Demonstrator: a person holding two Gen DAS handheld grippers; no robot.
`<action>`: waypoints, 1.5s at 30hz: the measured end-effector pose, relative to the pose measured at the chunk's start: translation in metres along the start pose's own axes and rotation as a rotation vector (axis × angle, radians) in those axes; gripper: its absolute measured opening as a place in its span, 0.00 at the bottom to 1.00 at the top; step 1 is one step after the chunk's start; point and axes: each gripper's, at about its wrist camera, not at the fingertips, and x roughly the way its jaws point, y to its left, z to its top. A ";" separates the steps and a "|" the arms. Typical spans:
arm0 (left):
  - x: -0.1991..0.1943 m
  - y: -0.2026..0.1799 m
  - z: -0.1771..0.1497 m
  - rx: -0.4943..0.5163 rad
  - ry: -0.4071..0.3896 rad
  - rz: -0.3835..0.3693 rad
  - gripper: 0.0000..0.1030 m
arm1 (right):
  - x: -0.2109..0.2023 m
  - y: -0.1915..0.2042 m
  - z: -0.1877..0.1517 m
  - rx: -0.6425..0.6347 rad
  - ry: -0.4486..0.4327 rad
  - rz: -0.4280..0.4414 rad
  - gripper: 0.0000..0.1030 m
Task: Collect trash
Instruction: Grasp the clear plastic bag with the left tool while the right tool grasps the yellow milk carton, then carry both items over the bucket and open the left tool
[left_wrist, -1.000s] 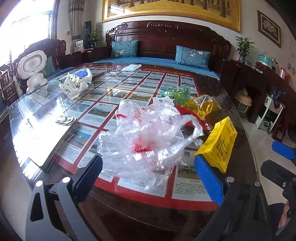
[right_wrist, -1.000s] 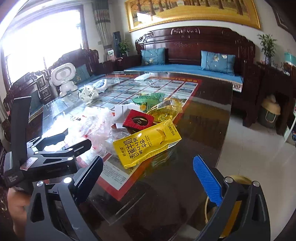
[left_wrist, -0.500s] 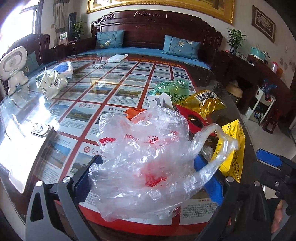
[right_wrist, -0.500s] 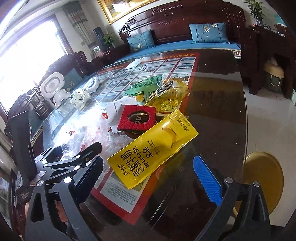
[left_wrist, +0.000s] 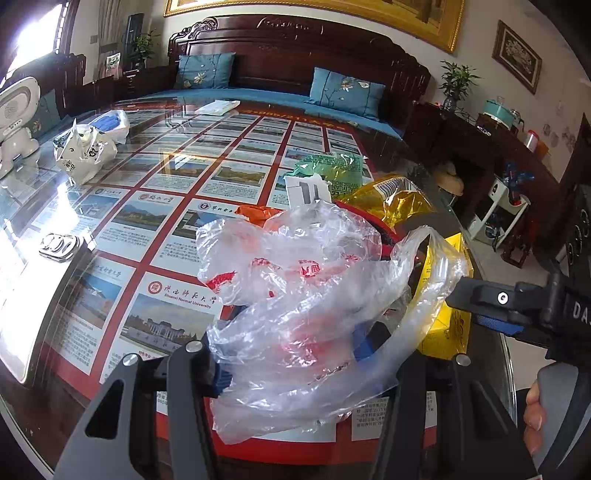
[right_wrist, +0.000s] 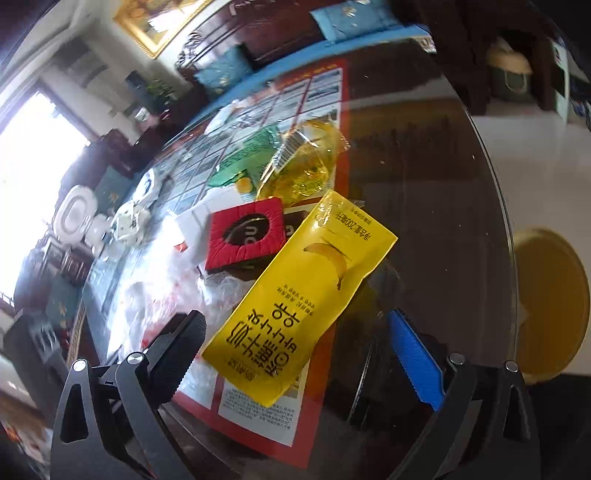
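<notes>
The left gripper (left_wrist: 291, 354), low in the left wrist frame, has just been closing on the crumpled clear plastic bag with red print (left_wrist: 295, 295), and the film is now bunching between its narrowed jaws; whether the pads are pressing it firmly cannot be told. The right gripper (right_wrist: 295, 350) is standing wide and empty at the bottom of its frame, with the flat yellow banana-print pouch (right_wrist: 299, 299) lying between its fingers on the glass-topped table (right_wrist: 424, 184). Behind the pouch, towards frame centre, a red square packet (right_wrist: 245, 236), a crinkled gold wrapper (right_wrist: 306, 162) and a green wrapper (right_wrist: 247, 155) are lying close together. For a sound pick, the left jaws should be gathering several folds of film rather than one loose handle, and lifting slowly so the bag is not snagging the neighbouring litter. Against the earlier frames, the bag is filling far more of the left view, and the right view is now rolled, with the pouch sitting lower and nearer its fingers.
</notes>
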 end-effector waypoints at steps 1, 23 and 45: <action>-0.001 0.001 0.000 -0.004 0.000 -0.001 0.52 | 0.002 0.000 0.002 0.013 0.004 -0.013 0.92; -0.052 0.000 -0.014 -0.048 -0.065 -0.045 0.51 | -0.015 0.001 -0.015 -0.226 -0.061 0.060 0.44; -0.053 -0.138 -0.011 0.070 -0.022 -0.186 0.51 | -0.136 -0.105 -0.006 -0.154 -0.248 0.141 0.43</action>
